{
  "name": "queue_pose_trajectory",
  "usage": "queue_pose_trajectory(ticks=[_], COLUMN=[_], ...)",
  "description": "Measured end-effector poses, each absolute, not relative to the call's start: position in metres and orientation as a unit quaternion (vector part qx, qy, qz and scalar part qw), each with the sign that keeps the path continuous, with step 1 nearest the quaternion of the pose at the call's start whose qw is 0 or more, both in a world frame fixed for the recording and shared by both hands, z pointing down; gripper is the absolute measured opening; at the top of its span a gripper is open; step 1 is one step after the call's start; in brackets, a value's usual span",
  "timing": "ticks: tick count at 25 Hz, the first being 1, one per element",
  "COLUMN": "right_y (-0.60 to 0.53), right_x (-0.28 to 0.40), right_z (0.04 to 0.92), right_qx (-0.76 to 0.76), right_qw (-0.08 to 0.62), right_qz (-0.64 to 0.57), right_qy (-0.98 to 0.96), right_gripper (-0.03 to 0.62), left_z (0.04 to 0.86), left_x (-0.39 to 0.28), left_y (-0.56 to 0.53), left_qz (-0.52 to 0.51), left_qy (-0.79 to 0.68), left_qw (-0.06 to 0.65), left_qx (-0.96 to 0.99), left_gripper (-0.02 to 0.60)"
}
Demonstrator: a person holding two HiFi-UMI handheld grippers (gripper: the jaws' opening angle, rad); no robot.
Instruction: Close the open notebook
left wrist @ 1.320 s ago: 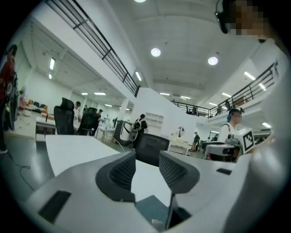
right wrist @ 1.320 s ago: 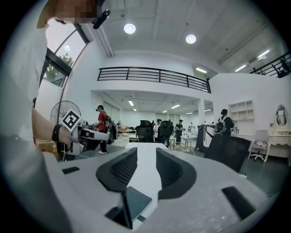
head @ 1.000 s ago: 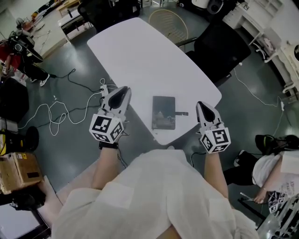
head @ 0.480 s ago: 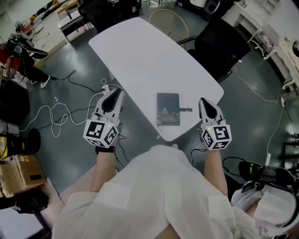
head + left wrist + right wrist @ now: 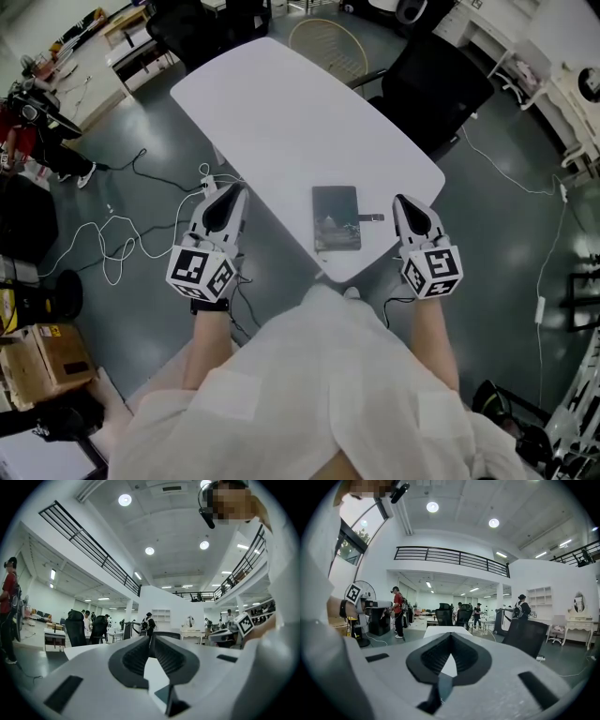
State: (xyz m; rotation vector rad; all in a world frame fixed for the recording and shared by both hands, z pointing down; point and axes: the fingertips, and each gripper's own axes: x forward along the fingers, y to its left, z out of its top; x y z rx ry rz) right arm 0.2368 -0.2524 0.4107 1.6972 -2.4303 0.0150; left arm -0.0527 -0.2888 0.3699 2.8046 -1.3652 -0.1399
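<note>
A dark grey notebook (image 5: 336, 218) lies closed and flat near the front end of the white table (image 5: 291, 112), its elastic strap (image 5: 371, 218) sticking out to the right. My left gripper (image 5: 232, 191) hovers just off the table's left edge, a hand's width left of the notebook, jaws shut on nothing. My right gripper (image 5: 402, 201) sits at the table's right edge, right of the strap, also shut and empty. In the left gripper view the left gripper (image 5: 151, 637) points level over the tabletop. The right gripper (image 5: 451, 635) points along the table too.
A black office chair (image 5: 433, 86) stands at the table's far right side, with a round wire stool (image 5: 327, 46) beyond the far end. White cables (image 5: 122, 234) and a power strip (image 5: 208, 178) lie on the floor to the left. People stand by desks (image 5: 77, 627) far off.
My left gripper has drawn away leftward from the notebook, off the table edge. The right gripper has stayed about where it was. The notebook has not moved.
</note>
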Motion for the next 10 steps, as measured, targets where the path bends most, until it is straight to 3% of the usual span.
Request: queue_pose_trajectory(ticks=[10], right_y=[-0.2546], right_x=[0.2286], right_z=[0.4155], right_qx=[0.561], right_qw=[0.101], right_qz=[0.006], right_qy=[-0.822], right_gripper=[0.002], left_z=[0.3725], left_x=[-0.0543], left_y=[-0.2901], left_qz=[-0.043], left_qy=[-0.432], left_qw=[0.014], left_qx=[0.901], left_gripper=[0.038])
